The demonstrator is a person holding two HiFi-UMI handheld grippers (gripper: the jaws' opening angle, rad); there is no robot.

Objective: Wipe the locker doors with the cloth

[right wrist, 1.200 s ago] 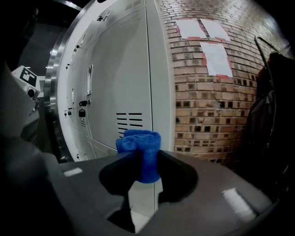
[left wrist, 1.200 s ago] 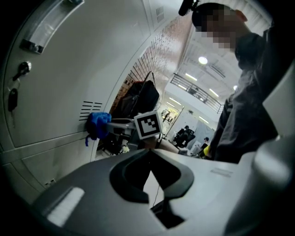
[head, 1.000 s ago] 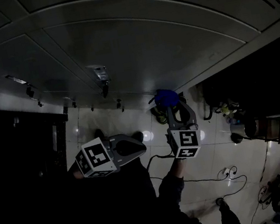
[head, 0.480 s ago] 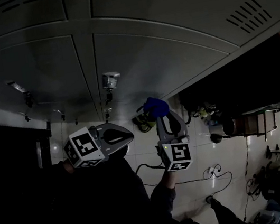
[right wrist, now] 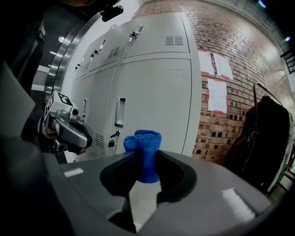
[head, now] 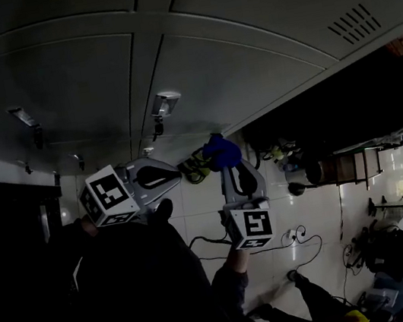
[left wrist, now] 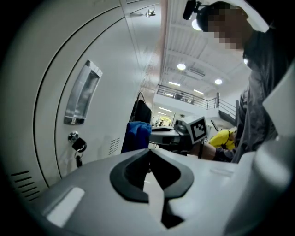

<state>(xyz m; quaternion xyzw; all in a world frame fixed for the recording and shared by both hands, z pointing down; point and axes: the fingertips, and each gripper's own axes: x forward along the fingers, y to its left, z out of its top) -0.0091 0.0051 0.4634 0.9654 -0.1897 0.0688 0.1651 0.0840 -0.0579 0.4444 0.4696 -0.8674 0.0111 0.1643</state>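
Grey locker doors [right wrist: 152, 97] stand beside a brick wall [right wrist: 239, 92]. The right gripper [right wrist: 146, 161] is clamped on the blue cloth [right wrist: 145, 147] — held clear of the doors — while the left gripper [left wrist: 148, 154] is closed, empty.

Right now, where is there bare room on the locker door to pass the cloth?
The door is bare between the handle and the brick wall, below the vent slits. Crowded at the handle: key beneath, left gripper beside. The right gripper holds the cloth.

Fuzzy blue cloth [right wrist: 144, 154]; smooth, matt painted metal locker doors [right wrist: 152, 101] with shiny metal handles [left wrist: 83, 94]; rough brick wall [right wrist: 239, 69]; glossy tiled floor [head: 325, 204]
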